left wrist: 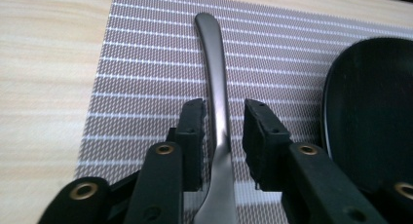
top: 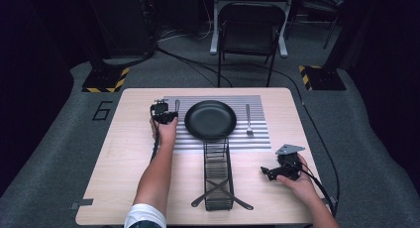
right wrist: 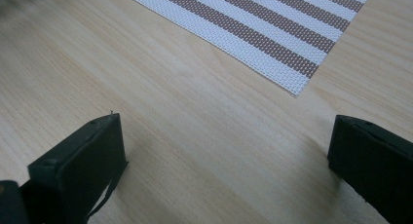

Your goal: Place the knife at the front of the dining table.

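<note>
Fingers (left wrist: 192,131) straddle utensil handle (left wrist: 216,87); its head cut off.

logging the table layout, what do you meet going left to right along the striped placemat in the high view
Left gripper over a metal utensil handle → round black plate → silver metal fork → the striped woven placemat right edge. The utensil's head is hidden, so its type is unclear.
</note>
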The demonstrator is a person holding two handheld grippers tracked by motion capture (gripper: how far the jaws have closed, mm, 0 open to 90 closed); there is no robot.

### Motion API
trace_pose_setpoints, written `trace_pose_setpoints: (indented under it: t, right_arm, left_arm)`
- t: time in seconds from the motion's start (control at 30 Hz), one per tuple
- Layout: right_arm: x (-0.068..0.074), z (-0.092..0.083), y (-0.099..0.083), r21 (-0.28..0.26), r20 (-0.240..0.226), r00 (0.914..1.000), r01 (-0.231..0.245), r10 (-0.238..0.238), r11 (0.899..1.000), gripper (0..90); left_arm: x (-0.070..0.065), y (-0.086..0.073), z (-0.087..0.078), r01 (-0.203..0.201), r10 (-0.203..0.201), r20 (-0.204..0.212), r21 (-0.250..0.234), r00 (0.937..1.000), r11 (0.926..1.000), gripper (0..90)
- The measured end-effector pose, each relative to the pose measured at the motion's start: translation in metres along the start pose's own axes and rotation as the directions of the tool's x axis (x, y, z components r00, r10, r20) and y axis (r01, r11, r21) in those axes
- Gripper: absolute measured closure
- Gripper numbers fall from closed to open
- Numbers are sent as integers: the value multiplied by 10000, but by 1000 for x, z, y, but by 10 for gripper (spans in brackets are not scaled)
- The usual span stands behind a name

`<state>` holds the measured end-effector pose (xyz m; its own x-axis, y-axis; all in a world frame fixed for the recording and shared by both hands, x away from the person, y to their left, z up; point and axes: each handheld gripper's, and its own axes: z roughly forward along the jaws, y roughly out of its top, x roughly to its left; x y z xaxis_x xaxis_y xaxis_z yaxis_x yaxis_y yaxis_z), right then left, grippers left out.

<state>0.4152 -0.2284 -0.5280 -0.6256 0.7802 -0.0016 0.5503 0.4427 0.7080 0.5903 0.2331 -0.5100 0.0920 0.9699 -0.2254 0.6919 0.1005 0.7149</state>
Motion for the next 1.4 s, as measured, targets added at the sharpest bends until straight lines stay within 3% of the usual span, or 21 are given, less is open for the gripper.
trace_pose_setpoints:
  t: [0.2, 0.33, 0.5, 0.77, 1.13, 1.23, 1.33, 1.4]
  right_arm:
    - [0, 0, 0, -2, 3, 10000, 2, -2, 10000, 0]
    - [0, 0, 0, -4, 10, 10000, -5, 5, 10000, 0]
    - [0, 0, 0, 0, 0, 10000, -9, 9, 10000, 0]
    - [0, 0, 0, 3, -28, 10000, 22, -22, 10000, 0]
    - [0, 0, 0, -7, -56, 10000, 36, -36, 10000, 0]
    - [0, 0, 0, -11, -54, 10000, 37, -37, 10000, 0]
    - [0, 0, 0, -8, -57, 10000, 36, -36, 10000, 0]
    - [0, 0, 0, -4, -37, 10000, 40, -40, 10000, 0]
  left_arm:
    - [7, -7, -12, 33, -41, 238, 333, 9997, 9994, 667]
    - [11, -10, -18, -183, 161, 461, 463, 9988, 9988, 672]
    - [15, -16, -19, 10, -61, 657, 764, 9978, 9971, 672]
    - [11, -23, -22, -75, 31, 792, 551, 9969, 9985, 664]
    - [11, -26, -24, 187, -237, 929, 540, 9954, 9984, 653]
    - [9, -24, -28, 95, -151, 940, 594, 9955, 9982, 623]
    - [3, -21, -37, -446, 389, 974, 573, 9945, 9974, 597]
    - [-2, -18, -44, -567, 511, 1207, 434, 9914, 9974, 589]
